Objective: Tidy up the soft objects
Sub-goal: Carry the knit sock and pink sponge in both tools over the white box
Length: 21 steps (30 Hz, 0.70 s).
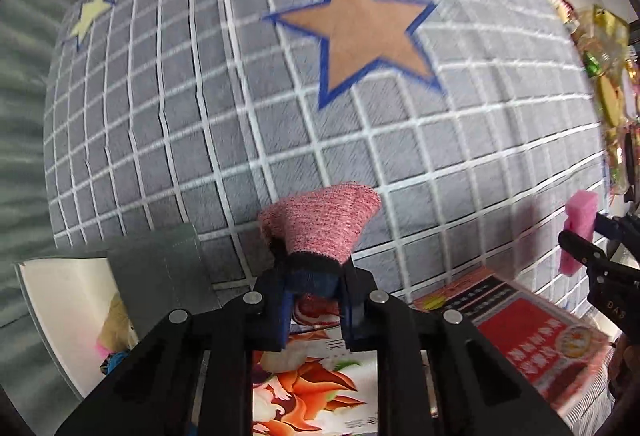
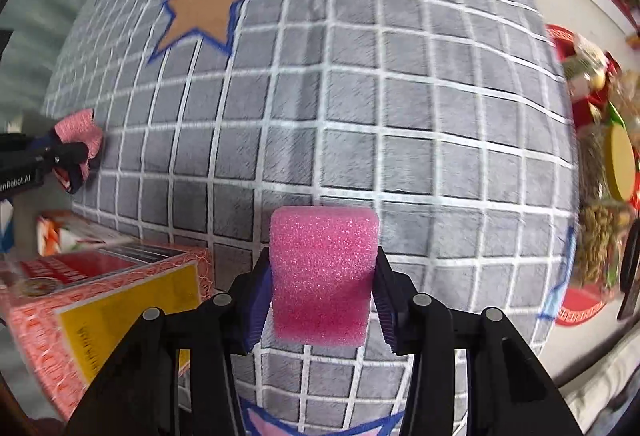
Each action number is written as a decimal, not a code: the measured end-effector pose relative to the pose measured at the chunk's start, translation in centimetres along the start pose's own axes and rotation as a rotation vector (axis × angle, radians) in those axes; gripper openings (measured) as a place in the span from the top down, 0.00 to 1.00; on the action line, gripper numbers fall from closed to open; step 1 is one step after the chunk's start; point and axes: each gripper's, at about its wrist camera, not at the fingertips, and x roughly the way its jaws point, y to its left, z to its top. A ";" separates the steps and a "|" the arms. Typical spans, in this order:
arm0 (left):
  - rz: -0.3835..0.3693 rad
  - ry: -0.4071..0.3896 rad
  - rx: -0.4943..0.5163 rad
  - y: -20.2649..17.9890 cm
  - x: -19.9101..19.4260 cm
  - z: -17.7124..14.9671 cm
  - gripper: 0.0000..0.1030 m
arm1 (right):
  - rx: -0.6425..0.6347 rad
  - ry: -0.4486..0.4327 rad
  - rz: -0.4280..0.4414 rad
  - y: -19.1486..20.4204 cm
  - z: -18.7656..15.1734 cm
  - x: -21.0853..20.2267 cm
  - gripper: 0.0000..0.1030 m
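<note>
The left gripper [image 1: 314, 300] is clenched on the dark cuff of a pink knitted sock [image 1: 320, 226], hanging above the grey checked mat [image 1: 200, 95] on the near side of its brown star [image 1: 360, 35]. The right gripper [image 2: 320, 300] squeezes a pink sponge [image 2: 322, 272] over the same mat, further from the star. The sock's narrow pinch could slip; the springy sponge could pop free if the jaws ease.

- You have bright, even light with soft shadows.
- Motion blur smears both views, strongest toward 3 o'clock.
- Fisheye bends the edges; corners go dark.
</note>
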 end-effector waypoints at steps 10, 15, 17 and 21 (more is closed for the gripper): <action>-0.050 -0.102 0.057 0.2 -5.7 -3.0 0.80 | 0.118 -0.036 0.023 -3.0 -1.8 -3.7 0.54; -0.056 -0.108 0.076 0.7 -6.8 -6.7 0.80 | 0.161 -0.043 0.051 -4.0 -5.4 -5.1 0.54; -0.073 -0.107 0.075 0.9 -7.3 -8.0 0.80 | 0.162 -0.042 0.052 -3.5 -6.7 -5.5 0.54; -0.087 -0.120 0.089 0.9 -8.0 -10.4 0.80 | 0.167 -0.041 0.059 -2.7 -8.8 -6.6 0.54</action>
